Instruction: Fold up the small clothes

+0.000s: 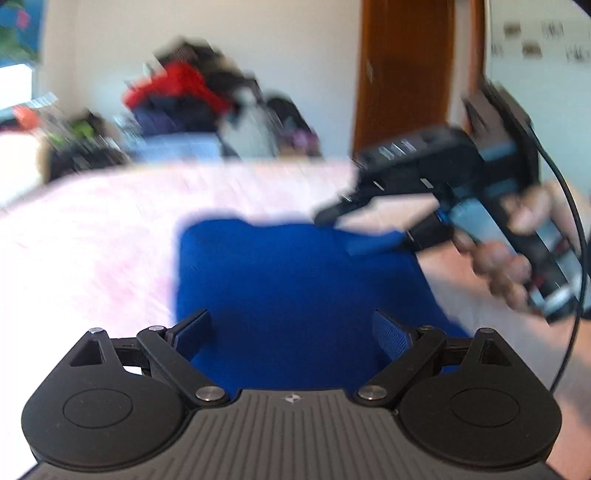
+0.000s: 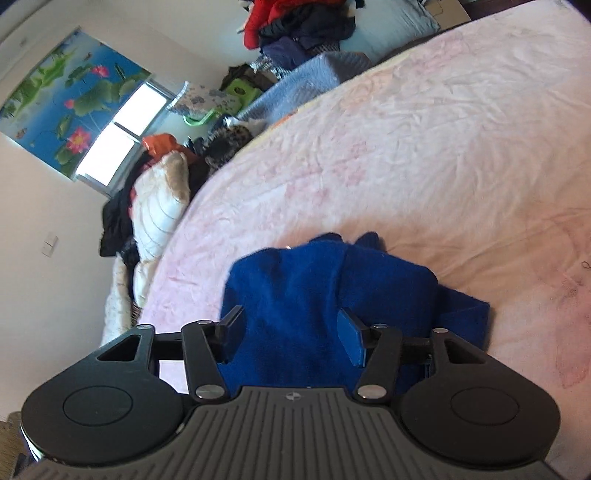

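A blue fleece garment (image 1: pixel 295 288) lies folded on the pink bedsheet (image 1: pixel 92 240). My left gripper (image 1: pixel 291 332) is open above its near edge, with the cloth between and below the fingers. The right gripper (image 1: pixel 373 229) shows in the left wrist view at the garment's far right corner, blurred, held in a hand. In the right wrist view the right gripper (image 2: pixel 291 332) is open over the garment (image 2: pixel 295 295), whose folded layers bunch up in front of it on the sheet (image 2: pixel 424 147).
Piles of clothes (image 1: pixel 177 96) and bedding stand beyond the bed's far edge. A wooden door (image 1: pixel 402 74) is at the back right. In the right wrist view a window (image 2: pixel 118 136), a lotus poster and more clothes (image 2: pixel 295 26) line the bed's side.
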### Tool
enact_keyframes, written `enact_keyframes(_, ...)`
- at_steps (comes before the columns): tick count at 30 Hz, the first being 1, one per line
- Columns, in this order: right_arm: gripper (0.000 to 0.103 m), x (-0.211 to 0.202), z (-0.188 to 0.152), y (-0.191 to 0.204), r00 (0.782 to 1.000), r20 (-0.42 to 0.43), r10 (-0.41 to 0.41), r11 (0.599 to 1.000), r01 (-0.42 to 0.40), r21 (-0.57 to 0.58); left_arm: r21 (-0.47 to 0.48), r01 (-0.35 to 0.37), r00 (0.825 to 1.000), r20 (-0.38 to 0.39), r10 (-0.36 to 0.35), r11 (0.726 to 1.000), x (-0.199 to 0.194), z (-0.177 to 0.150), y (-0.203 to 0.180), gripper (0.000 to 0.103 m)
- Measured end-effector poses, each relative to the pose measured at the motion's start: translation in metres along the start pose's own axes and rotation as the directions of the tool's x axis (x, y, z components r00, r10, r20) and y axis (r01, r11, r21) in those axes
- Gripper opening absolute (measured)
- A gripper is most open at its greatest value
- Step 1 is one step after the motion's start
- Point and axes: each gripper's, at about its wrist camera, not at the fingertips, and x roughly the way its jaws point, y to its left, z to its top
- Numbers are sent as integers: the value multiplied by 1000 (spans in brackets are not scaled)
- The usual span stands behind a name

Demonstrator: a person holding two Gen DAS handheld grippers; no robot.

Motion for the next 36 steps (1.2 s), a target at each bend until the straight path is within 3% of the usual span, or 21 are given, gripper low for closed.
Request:
enact_keyframes(1,48,8,-1,-4,998,-9,-59,998,59,-21,-9,10,999,-32,-11,1000,9,-4,0,94)
enact_keyframes(3,3,9,-6,-22,996,21,-86,996,86,22,39,-18,1000,0,18,999,14,-18,-4,97)
enact_keyframes(5,1,5,-9,-42,997,20,-70,992,67,102,34,-14,1000,9,14,999,13,-18,-3,97)
enact_keyframes(7,2,-2,-14,-46,999,20,-50,991,47,125,-43,19,999,27,-17,999,2,-13,11,97)
enact_keyframes(8,10,-6,-15,-44,999,19,-48,990,45,134,-102,33,998,60,-27,994,-10,-12,21,97)
enact_keyframes(9,27,-14,-16,-41,999,30,-34,990,29,138,-157,50,994,102,-34,986,-24,-11,33,97)
enact_keyframes(10,35,-23,-18,-39,999,51,-20,991,13,136,-203,74,990,130,-49,976,-36,-11,46,98)
enact_keyframes(12,69,-46,-21,-40,992,124,14,992,-29,122,-308,149,986,114,-119,940,-48,-8,81,98)
enact_keyframes(14,69,-59,-18,-51,990,138,-8,988,-13,152,-438,163,986,55,-155,884,-42,-6,119,98)
enact_keyframes(16,69,-62,-16,-63,994,105,-33,984,14,177,-576,198,968,-10,-249,793,-21,-11,153,97)
enact_keyframes(18,72,-56,-17,-72,997,52,-49,980,38,196,-704,208,940,-48,-338,679,0,-24,174,97)
enact_keyframes(20,75,-53,-20,-73,998,58,-38,984,27,177,-728,283,908,-7,-419,625,5,-33,171,97)
enact_keyframes(22,80,-48,-18,-73,998,56,-12,983,1,185,-751,340,855,-5,-519,566,8,-43,159,97)
enact_keyframes(23,82,-45,-15,-72,999,54,-1,983,-9,185,-745,366,835,-1,-551,557,8,-46,153,97)
enact_keyframes(25,81,-38,-11,-69,999,45,16,983,-24,184,-727,390,814,-15,-581,565,5,-51,145,97)
enact_keyframes(27,80,-31,-8,-66,999,41,32,986,-38,165,-732,385,813,-19,-582,562,6,-52,143,97)
enact_keyframes(29,80,-24,-5,-65,998,47,50,985,-57,160,-759,363,804,-37,-593,540,12,-46,148,97)
enact_keyframes(33,79,-17,-5,-64,994,37,105,975,-110,194,-795,325,808,-47,-587,512,36,-24,160,97)
enact_keyframes(34,79,-16,-7,-64,993,27,117,974,-119,190,-795,327,805,-48,-591,511,42,-22,159,97)
enact_keyframes(36,79,-17,-11,-62,993,6,120,979,-120,165,-777,334,805,-60,-591,534,51,-14,155,97)
